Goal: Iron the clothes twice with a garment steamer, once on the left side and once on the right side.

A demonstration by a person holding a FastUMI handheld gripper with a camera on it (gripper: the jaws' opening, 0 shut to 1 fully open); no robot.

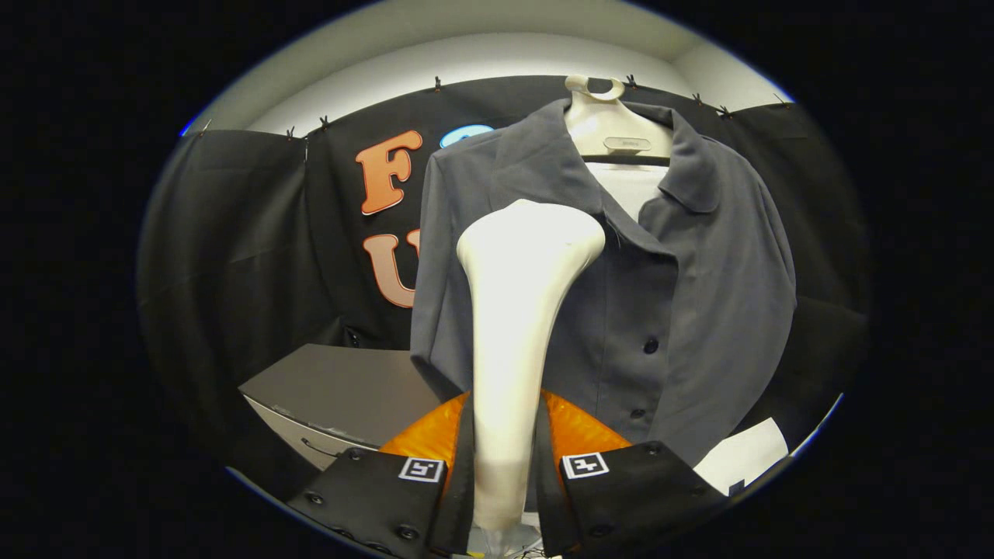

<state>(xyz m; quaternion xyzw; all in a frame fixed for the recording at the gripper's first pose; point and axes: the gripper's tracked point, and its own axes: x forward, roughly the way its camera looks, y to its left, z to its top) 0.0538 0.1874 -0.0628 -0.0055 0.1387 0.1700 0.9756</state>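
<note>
A grey button-up shirt hangs on a white hanger in front of the black cloth wall. A white garment steamer stands upright between my fingers, its handle pinched at the bottom and its wide head near the shirt's left chest. My gripper is shut on the steamer's handle, both fingers pressing its sides. The steamer's body hides the middle of the shirt's left front panel. Dark buttons run down the placket to the right of the steamer.
A grey cabinet or table with a drawer handle stands low on the left, beneath the shirt's hem. Something white lies low on the right beyond my right finger. Black cloth surrounds the booth, with a pale ceiling above.
</note>
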